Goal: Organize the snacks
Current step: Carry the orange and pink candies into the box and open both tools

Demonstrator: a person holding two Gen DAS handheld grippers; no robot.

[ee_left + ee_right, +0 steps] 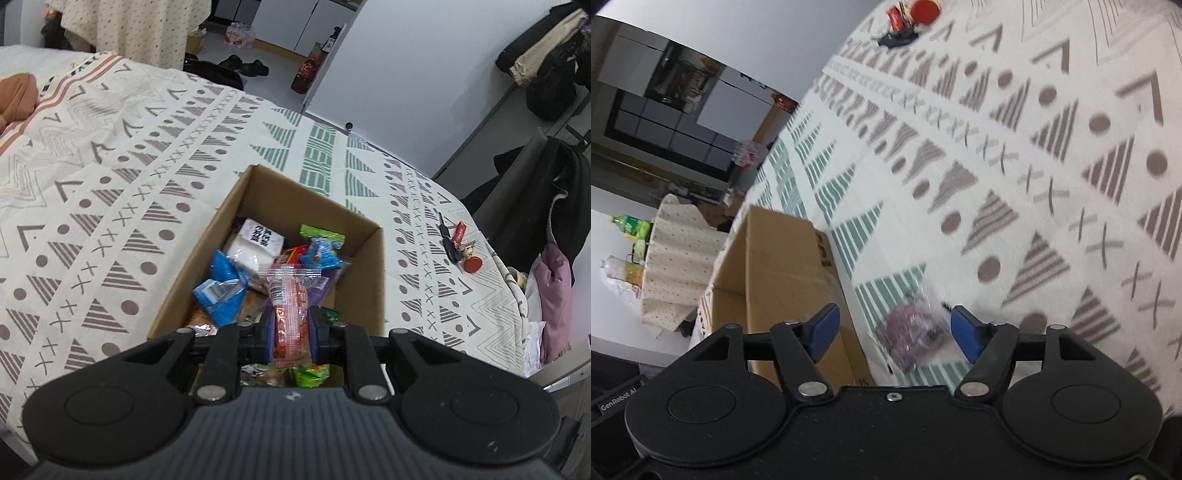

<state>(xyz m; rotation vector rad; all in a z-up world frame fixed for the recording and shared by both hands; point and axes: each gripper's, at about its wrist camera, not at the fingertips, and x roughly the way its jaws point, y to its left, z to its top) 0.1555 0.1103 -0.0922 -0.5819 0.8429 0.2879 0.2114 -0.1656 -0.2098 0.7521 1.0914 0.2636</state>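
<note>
An open cardboard box [258, 195] sits on the patterned bedspread [110, 206] and holds several snack packets, among them a blue one [221, 288] and a white one [255, 243]. My left gripper [291, 332] hovers over the box's near end, shut on a red-and-clear snack packet [291, 306]. In the right wrist view the same box [775, 266] stands to the left. My right gripper [894, 328] is open above a blurred clear packet with purple contents [912, 336] lying on the bedspread beside the box.
A bunch of keys with red tags [460, 247] lies on the bed near its right edge, also seen as keys [901, 22] in the right wrist view. Dark clothes hang on a chair [535, 192] at right. A brown item [16, 96] rests far left.
</note>
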